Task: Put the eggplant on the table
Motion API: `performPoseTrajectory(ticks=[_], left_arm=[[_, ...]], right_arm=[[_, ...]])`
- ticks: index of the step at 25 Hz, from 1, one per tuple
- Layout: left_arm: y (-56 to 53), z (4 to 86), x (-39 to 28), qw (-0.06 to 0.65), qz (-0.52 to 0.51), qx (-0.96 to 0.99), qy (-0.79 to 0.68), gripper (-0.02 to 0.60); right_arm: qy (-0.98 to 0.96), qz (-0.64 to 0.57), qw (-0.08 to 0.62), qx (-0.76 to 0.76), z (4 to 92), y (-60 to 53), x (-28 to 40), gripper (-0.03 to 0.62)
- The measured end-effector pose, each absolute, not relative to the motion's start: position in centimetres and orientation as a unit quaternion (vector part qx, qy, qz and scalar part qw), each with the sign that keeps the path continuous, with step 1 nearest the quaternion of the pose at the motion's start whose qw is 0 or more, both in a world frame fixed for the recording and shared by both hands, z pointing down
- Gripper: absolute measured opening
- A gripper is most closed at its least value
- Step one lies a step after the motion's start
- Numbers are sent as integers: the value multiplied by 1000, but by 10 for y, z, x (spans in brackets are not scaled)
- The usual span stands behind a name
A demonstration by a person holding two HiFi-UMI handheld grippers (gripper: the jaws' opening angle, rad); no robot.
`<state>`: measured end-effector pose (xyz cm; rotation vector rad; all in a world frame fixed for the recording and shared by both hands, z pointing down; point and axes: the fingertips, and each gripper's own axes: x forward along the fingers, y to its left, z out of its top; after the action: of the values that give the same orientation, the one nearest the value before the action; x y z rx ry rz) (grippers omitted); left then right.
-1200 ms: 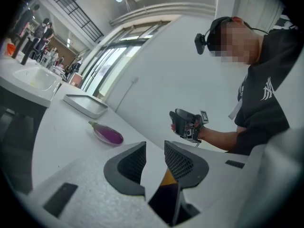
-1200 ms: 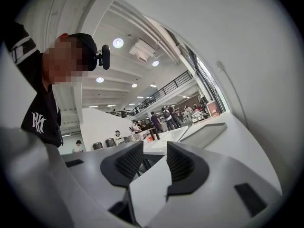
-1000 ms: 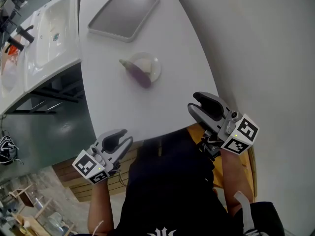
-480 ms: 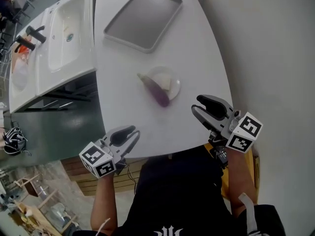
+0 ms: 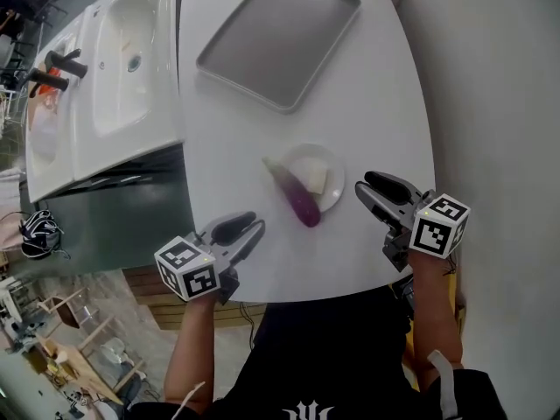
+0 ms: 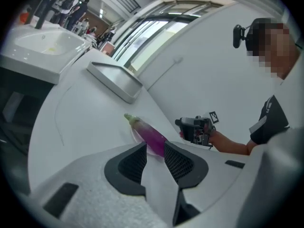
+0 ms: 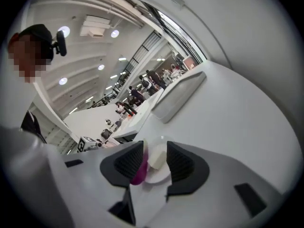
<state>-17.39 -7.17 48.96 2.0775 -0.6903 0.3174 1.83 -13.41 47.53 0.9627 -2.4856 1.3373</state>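
A purple eggplant with a pale green stem lies half on a small white plate, its rounded end hanging over the near rim onto the white table. A white block sits on the plate beside it. My left gripper hovers open at the table's near edge, left of the eggplant, which shows beyond its jaws. My right gripper stands open just right of the plate, apart from it. In its view the eggplant and the block show past its open jaws.
A grey tray lies at the far end of the table. A white sink with a black tap adjoins the table on the left. A white wall runs close along the right. The table's near edge is at my body.
Both grippers have moved forward and down, from off the near edge to over the table, closing in on the plate from either side. Nothing was gripped.
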Motion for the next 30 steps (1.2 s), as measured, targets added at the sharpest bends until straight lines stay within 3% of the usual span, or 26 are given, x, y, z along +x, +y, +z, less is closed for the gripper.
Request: performPoseTrajectory(ticks=[4, 13, 30], left_arm=[[-96, 516, -160, 478, 174, 818, -268, 89], [-114, 541, -143, 540, 188, 774, -273, 91], [-109, 553, -134, 558, 217, 761, -251, 92]], right_arm=[[-782, 527, 134, 304, 524, -143, 19, 127], [-737, 598, 171, 265, 556, -139, 14, 127], [-713, 642, 158, 231, 562, -138, -12, 70]])
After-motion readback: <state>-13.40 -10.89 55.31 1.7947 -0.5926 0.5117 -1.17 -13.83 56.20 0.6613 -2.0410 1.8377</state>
